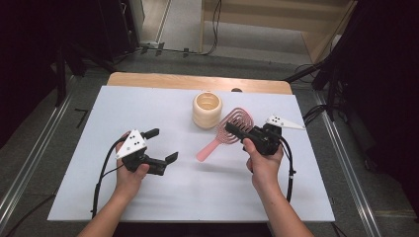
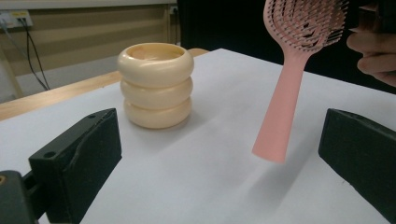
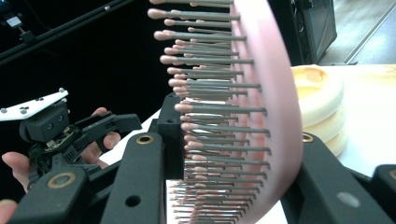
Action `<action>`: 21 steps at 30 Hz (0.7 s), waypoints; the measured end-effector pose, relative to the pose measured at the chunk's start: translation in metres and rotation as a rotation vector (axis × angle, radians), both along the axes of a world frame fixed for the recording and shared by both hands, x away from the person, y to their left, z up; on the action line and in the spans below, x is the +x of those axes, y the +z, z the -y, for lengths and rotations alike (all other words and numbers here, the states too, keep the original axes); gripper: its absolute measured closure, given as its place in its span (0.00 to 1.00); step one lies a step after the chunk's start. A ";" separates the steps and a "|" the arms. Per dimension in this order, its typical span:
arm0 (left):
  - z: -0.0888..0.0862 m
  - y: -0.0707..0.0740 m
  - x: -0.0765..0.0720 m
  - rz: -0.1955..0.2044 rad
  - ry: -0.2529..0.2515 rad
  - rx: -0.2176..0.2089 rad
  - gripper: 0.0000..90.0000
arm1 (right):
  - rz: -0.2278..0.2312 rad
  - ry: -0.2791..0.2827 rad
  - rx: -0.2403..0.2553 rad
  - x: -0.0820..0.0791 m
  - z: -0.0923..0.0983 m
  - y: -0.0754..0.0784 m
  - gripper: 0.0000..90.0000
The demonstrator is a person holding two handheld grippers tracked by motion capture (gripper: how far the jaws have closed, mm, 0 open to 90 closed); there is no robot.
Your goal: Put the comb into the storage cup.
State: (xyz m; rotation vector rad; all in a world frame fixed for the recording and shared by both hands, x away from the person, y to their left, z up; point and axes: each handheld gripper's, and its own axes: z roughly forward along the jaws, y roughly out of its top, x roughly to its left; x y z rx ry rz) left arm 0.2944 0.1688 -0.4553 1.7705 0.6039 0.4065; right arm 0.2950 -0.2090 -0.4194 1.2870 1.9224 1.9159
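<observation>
A pink hairbrush (image 1: pixel 228 129) hangs in the air over the white table, its handle sloping down to the left. My right gripper (image 1: pixel 236 130) is shut on the brush head (image 3: pixel 247 116), one jaw against the bristles and the other against its back. A cream ribbed cup (image 1: pixel 207 109) stands upright just behind the brush. My left gripper (image 1: pixel 161 144) is at the left of the table, open, with nothing between its jaws. In the left gripper view the handle (image 2: pixel 280 112) hangs ahead of the gripper (image 2: pixel 219 154), and the cup (image 2: pixel 155 84) stands farther off to the left.
A white sheet (image 1: pixel 123 192) covers the wooden table (image 1: pixel 148 79). Black cables trail from both grippers toward the near edge. Dark stands and floor cables ring the table.
</observation>
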 end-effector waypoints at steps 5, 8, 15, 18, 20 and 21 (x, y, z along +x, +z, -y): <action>-0.013 -0.002 -0.003 0.001 0.023 0.001 0.00 | 0.005 0.003 -0.007 0.001 0.000 0.002 0.69; -0.024 -0.003 -0.008 0.012 0.035 0.001 0.00 | 0.013 0.004 -0.017 0.002 0.000 0.004 0.69; -0.039 -0.007 -0.014 0.022 0.052 0.006 0.00 | 0.028 0.008 -0.020 0.005 -0.001 0.008 0.69; -0.046 -0.009 -0.018 0.030 0.057 0.005 0.00 | 0.036 0.012 -0.017 0.006 -0.001 0.009 0.69; -0.050 -0.011 -0.020 0.028 0.060 0.007 0.00 | 0.038 0.011 -0.022 0.007 -0.001 0.010 0.69; -0.051 -0.011 -0.020 0.027 0.065 0.008 0.00 | 0.039 0.011 -0.023 0.007 -0.001 0.010 0.69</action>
